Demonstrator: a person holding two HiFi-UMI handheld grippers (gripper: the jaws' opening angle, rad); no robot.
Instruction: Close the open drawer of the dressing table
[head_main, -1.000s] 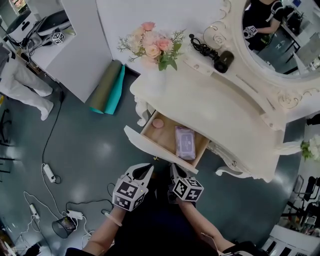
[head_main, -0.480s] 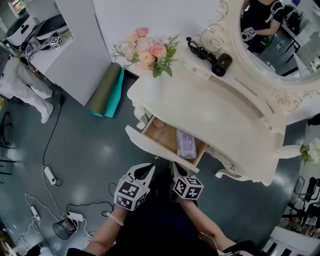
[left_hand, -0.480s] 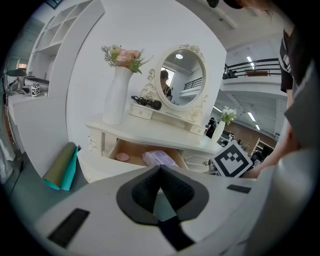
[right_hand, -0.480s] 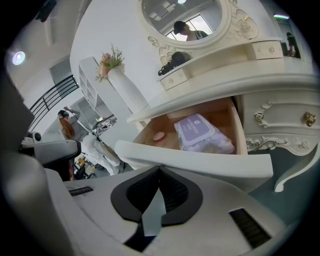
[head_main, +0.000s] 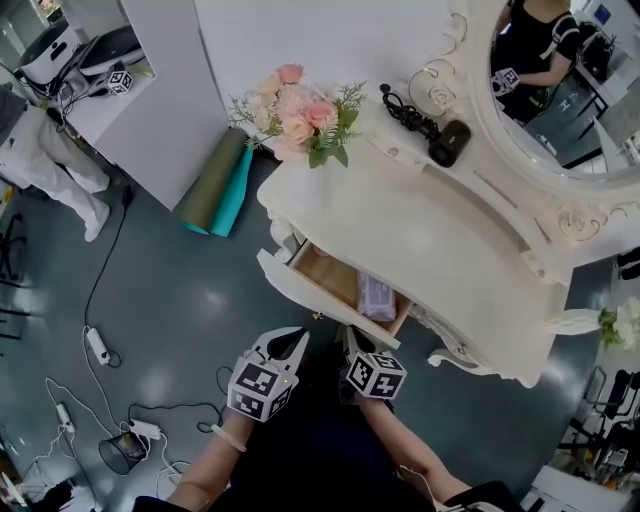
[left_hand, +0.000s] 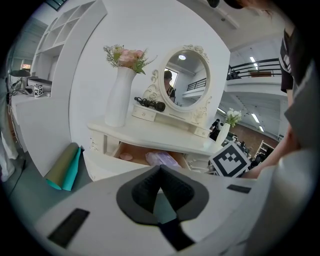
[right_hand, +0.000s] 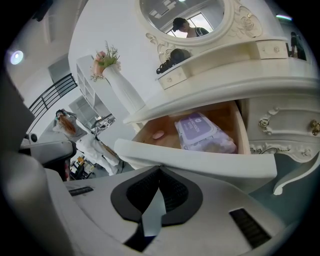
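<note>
The white dressing table (head_main: 440, 235) has its drawer (head_main: 312, 296) pulled partly out toward me. A purple wipes pack (head_main: 377, 297) lies in it, and the right gripper view also shows the pack (right_hand: 202, 131) and a small pink disc (right_hand: 158, 135). My left gripper (head_main: 293, 341) is shut, just short of the drawer front. My right gripper (head_main: 349, 339) is shut too, its tip (right_hand: 160, 168) right at the lower edge of the drawer front (right_hand: 200, 159). I cannot tell whether it touches. The left gripper (left_hand: 160, 167) holds nothing.
On the table top stand a vase of pink flowers (head_main: 300, 105) and a black hair dryer (head_main: 446, 141), below the oval mirror (head_main: 560, 80). Rolled green and teal mats (head_main: 215, 182) lean at the table's left. Cables and a power strip (head_main: 98, 346) lie on the floor.
The drawer has slid further in under the table top, and less of its inside shows in the head view. Both grippers stay shut at its front.
</note>
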